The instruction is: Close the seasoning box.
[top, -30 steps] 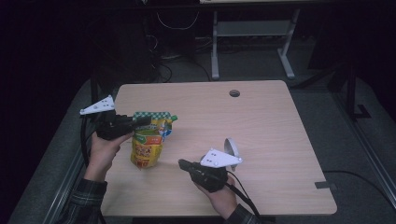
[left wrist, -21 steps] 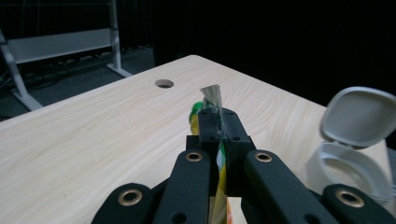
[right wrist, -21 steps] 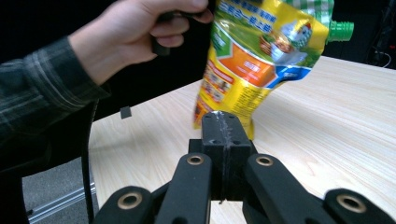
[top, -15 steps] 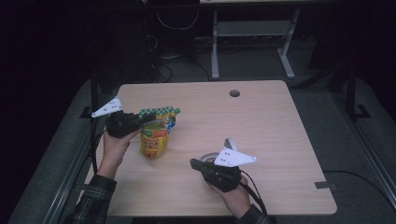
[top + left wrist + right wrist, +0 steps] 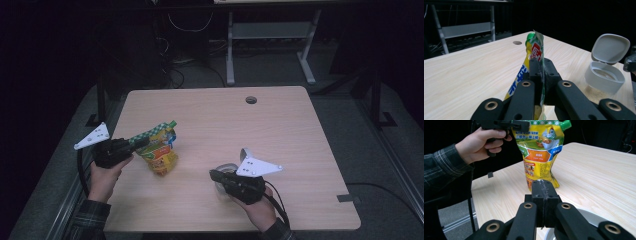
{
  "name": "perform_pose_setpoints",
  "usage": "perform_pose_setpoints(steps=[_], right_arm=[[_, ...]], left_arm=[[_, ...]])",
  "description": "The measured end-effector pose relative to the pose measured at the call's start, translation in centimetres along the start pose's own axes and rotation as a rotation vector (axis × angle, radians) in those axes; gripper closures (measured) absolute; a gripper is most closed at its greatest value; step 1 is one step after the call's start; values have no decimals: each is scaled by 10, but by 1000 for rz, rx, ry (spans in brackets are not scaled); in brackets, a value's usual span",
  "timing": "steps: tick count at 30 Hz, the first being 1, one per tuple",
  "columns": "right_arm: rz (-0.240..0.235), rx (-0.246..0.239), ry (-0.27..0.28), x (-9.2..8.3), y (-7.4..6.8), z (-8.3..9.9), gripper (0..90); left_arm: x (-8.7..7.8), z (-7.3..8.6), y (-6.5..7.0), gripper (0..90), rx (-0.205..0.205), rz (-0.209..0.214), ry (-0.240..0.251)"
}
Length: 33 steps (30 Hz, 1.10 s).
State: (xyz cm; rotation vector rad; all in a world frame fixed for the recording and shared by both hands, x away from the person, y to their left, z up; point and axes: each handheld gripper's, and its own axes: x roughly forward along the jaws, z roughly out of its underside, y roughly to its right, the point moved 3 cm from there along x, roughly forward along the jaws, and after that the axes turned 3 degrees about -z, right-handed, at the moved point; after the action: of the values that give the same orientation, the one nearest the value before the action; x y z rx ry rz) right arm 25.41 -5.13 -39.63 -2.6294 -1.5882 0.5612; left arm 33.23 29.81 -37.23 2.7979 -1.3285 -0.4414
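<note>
Pouch (image 5: 159,150) hangs pinched by its top in the left gripper (image 5: 131,145), about ten o'clock from the right gripper (image 5: 216,175), clamped on the tub's (image 5: 226,176) rim.

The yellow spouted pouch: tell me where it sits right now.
In the high view the yellow spouted pouch stands on the wooden table's left side, its top edge pinched by the left gripper, with the clear flip-lid container to its right.

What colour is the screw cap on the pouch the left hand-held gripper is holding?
Green; the cap on the yellow pouch shows best in the right gripper view.
</note>
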Motion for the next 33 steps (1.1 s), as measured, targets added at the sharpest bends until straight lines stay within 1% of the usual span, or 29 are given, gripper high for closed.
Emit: perform_pose_setpoints(steps=[2, 5, 6, 8, 12, 14, 16, 18, 19, 20, 23, 25, 29, 33], right_arm=[[-2, -1, -3, -1, 1, -1, 887], [-3, -1, -7, -2, 2, -2, 884], [-5, 0, -10, -3, 3, -2, 884], [-6, 6, -12, -4, 5, -3, 884], [-10, 7, -11, -6, 6, -4, 885], [-12, 9, -13, -7, 6, -4, 886], [-16, 8, -19, -8, 6, -5, 889], [-18, -2, -22, -11, 5, -6, 889], [-18, -8, -28, -12, 5, -6, 890], [-16, -18, -29, -13, 5, -6, 893], [-21, -17, -37, -20, 5, -5, 894], [-23, -23, -39, -24, 6, -3, 894], [-19, -19, -40, -35, 9, 2, 895], [-15, -20, -46, -47, 11, 9, 894]], left_arm=[[-1, 2, 0, 845, 3, 0, -12], [-3, 5, 2, 781, -11, 3, -8], [-4, 6, 2, 735, -12, -8, -11], [-8, 8, 3, 674, -18, -10, -8], [-15, 14, 5, 490, -24, -24, -10], [-20, 19, 6, 389, -27, -36, -21], [-25, 24, 7, 317, -25, -50, -20], [-30, 30, 8, 250, -17, -63, -28], [-32, 34, 9, 224, -21, -67, -37], [-35, 38, 11, 209, -20, -72, -44], [-39, 47, 17, 180, -3, -84, -74], [-41, 53, 20, 175, -4, -84, -87], [-44, 63, 25, 175, -13, -76, -108], [-45, 71, 29, 175, -25, -51, -127]])
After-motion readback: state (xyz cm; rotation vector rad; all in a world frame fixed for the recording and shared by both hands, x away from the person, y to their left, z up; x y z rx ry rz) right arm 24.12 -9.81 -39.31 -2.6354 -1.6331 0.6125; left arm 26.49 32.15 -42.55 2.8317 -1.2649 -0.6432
